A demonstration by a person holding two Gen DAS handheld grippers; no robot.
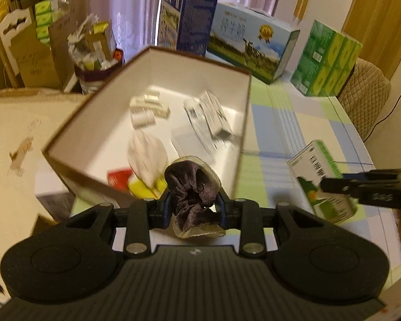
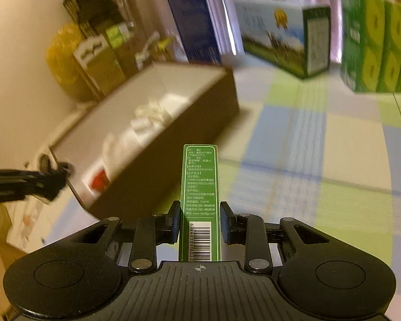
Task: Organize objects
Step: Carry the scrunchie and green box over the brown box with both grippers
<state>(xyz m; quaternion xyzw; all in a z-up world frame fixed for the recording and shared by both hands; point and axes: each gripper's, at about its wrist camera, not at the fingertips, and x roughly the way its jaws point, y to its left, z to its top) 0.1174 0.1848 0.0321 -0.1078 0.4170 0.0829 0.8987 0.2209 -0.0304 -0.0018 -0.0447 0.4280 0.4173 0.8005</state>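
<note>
My left gripper is shut on a dark purple scrunchie with a beige trim, held just in front of the near wall of an open brown box. The box has a white inside and holds small white packets, white cartons, a white cloth bundle and red and yellow items. My right gripper is shut on a slim green carton with a barcode, held upright to the right of the box. That green carton and the right gripper's fingers show at the right of the left wrist view.
The table wears a checked green, blue and white cloth. At the back stand a dark blue milk carton, a pale blue milk case and a green tissue pack. Paper bags and a tub of clutter fill the left. A quilted chair stands at the right.
</note>
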